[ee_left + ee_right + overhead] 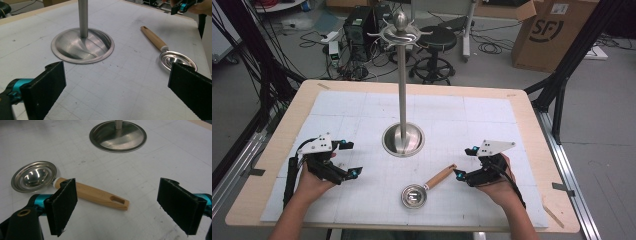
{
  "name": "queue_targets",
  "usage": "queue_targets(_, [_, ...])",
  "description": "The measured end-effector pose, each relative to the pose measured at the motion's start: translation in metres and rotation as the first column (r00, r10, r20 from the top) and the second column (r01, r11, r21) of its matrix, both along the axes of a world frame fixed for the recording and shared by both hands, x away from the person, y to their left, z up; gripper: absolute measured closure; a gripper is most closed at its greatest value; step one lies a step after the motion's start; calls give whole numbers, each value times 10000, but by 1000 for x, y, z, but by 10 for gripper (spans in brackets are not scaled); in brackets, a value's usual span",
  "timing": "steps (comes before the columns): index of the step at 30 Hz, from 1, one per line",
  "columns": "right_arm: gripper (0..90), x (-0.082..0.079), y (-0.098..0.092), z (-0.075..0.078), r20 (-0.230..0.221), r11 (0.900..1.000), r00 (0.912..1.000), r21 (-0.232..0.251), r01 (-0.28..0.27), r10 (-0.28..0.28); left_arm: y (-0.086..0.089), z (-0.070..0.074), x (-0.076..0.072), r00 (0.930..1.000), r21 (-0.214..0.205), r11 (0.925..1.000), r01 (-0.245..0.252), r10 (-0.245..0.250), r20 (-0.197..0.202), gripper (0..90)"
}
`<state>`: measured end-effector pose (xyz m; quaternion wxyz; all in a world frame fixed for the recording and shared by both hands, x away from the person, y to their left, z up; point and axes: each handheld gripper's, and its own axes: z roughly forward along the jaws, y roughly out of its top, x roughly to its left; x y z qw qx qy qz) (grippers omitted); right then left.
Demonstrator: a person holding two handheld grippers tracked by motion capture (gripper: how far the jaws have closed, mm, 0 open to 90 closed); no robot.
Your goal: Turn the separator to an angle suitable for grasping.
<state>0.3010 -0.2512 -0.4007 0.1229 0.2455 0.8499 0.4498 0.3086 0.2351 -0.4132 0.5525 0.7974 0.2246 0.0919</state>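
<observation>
A steel stand rises from a round base (403, 140) at the middle of the mat, with hooks (400, 33) at its top. In front of it lies a small metal ladle (414, 195) with a wooden handle (440, 176) that points right and away. My left gripper (350, 159) rests open at the left of the mat, facing the base (82, 46) and the ladle (175, 60). My right gripper (465, 162) is open just right of the handle's end. In the right gripper view the handle (100, 195) lies on the mat ahead of the open jaws (121, 205), apart from them.
A white gridded mat (362, 110) covers the wooden table (277, 145). Beyond the table stand a black stool (437, 42), a computer case (359, 27) with cables, and a cardboard box (549, 32). Black frame struts (562, 75) stand at the right.
</observation>
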Motion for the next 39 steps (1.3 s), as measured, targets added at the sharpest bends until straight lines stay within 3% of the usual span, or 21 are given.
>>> queue_targets(8, [219, -1, 16, -3, -149, 9984, 9988, -313, -473, 469, 0, 0, 0, 10000, -22, 10000, -11, 11, 13, 21])
queue_targets(15, [275, -2, 33, -8, -366, 9913, 9932, -682, -1126, 1103, 0, -1, 2, 10000, -108, 9999, 46, -47, -31, 21])
queue_targets(28, [275, -2, 73, -23, -843, 9559, 9729, -1855, -2276, 2153, 0, -2, 3, 10000, -76, 10000, 48, -48, -40, 21])
queue_targets(29, [275, -2, 79, -26, -854, 9461, 9690, -2115, -2452, 2320, 0, -2, 3, 10000, -74, 10000, 45, -46, -76, 21])
queue_targets(31, [275, -2, 84, -28, -930, 9358, 9636, -2318, -2656, 2505, 0, -2, 3, 10000, -61, 10000, 59, -60, -73, 21])
queue_targets(35, [293, 1, 89, -35, -1339, 9229, 9550, -2523, -2910, 2645, 0, -2, 3, 10000, -87, 10000, 15, -16, -80, 21])
queue_targets(39, [332, 0, 89, -33, -1405, 9232, 9558, -2556, -2869, 2582, -1, -2, 3, 10000, -4, 10000, 64, -64, -75, 21])
